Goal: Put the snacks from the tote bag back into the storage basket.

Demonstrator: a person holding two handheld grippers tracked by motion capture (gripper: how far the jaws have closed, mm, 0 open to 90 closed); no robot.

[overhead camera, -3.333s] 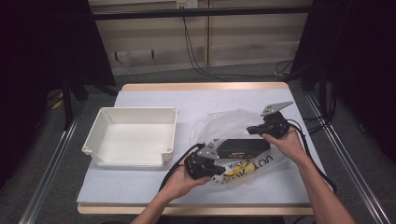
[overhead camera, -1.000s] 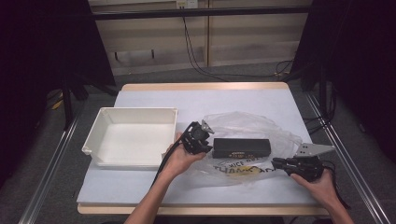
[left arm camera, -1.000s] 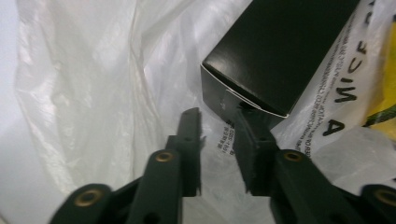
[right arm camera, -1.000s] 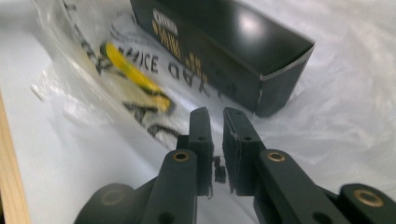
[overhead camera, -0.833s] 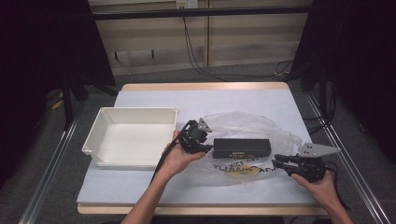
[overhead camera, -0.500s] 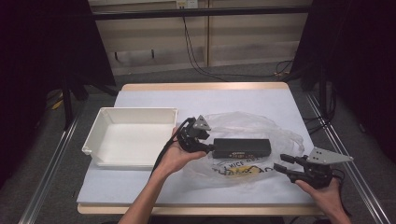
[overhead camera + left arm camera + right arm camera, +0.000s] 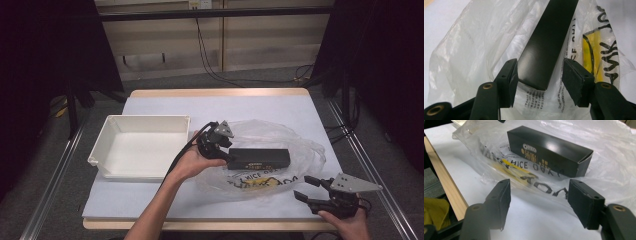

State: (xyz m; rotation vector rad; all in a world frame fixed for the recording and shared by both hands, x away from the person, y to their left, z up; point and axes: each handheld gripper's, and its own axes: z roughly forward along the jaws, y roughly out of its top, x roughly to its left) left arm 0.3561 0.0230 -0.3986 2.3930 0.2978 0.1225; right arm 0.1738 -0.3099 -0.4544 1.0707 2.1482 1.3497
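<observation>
Straddling black box [image 7: 546,47]; left claw [image 7: 540,77] parted

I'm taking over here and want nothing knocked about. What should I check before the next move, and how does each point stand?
1. Left tool jaws open: ok, they have just been opening; a gap shows on both sides of the black box.
2. Right tool empty: ok, jaws have just been opening, nothing between them.
3. Box lies on the plastic bag: ok.
4. White bin clear inside: ok.
5. Right tool clear of the bag: ok in the high view.
</observation>
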